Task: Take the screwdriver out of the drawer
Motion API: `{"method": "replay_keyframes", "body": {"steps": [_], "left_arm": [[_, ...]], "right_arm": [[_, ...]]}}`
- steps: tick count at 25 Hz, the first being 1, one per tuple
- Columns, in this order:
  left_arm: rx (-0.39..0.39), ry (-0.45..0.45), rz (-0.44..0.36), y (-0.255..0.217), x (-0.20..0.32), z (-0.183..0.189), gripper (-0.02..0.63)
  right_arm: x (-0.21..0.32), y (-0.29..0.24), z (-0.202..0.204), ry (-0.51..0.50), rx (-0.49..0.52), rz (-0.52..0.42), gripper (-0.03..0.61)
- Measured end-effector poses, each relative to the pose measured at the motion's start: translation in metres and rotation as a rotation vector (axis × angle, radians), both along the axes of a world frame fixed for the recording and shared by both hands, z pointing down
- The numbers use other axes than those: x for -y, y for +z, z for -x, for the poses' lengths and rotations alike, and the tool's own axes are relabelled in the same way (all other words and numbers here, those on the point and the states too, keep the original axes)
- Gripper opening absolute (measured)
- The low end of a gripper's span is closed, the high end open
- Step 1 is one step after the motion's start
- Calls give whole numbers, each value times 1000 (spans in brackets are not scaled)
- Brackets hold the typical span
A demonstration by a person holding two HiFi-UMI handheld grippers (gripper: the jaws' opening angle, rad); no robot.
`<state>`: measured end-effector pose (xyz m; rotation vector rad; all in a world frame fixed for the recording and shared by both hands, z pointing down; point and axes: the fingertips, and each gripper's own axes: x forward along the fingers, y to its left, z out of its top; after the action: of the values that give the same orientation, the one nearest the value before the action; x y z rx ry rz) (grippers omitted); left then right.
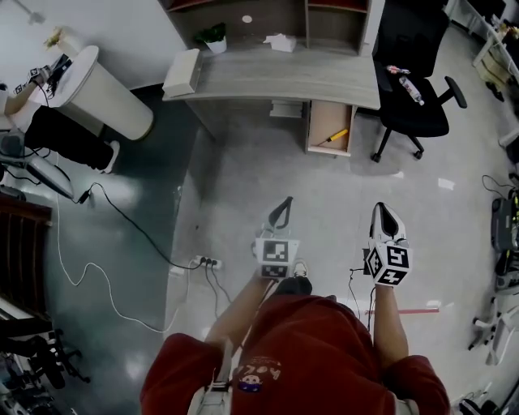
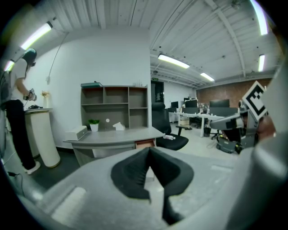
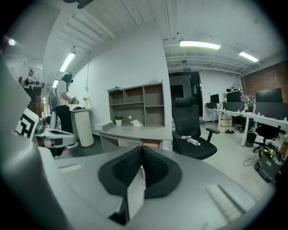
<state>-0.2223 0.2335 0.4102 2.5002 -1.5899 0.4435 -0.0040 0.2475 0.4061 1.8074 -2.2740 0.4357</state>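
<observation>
Both arms are out front, side by side and tipped slightly down. Left gripper and right gripper are both pinched shut, empty. The screwdriver lies in the open drawer, well ahead of them.

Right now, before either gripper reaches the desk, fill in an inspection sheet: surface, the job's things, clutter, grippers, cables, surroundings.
Surface: grey desk with a shelf unit at its back.
Job's things: drawer stands open under the desk; yellow-handled screwdriver lies inside.
Clutter: potted plant, white box and crumpled paper on the desk; bottle on the chair seat.
Grippers: left gripper and right gripper both shut, empty, short of the desk.
Cables: power strip on the floor, leads trailing left.
Surroundings: black office chair beside the drawer; white pedestal at left, another person standing at it.
</observation>
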Motion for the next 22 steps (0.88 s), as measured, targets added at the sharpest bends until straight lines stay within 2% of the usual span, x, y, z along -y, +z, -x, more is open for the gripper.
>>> {"method": "replay_keyframes", "body": {"steps": [6, 12, 16, 22], "left_arm": [[-11, 9, -8, -5, 26, 10, -2], [-11, 3, -1, -1, 49, 7, -2], [-1, 0, 1, 4, 73, -10, -2], [12, -2, -7, 4, 137, -61, -2]], "right_arm": [[26, -8, 11, 10, -3, -14, 0], [50, -5, 4, 8, -7, -16, 0], [75, -1, -16, 14, 5, -21, 0], [139, 1, -65, 8, 24, -23, 0]]}}
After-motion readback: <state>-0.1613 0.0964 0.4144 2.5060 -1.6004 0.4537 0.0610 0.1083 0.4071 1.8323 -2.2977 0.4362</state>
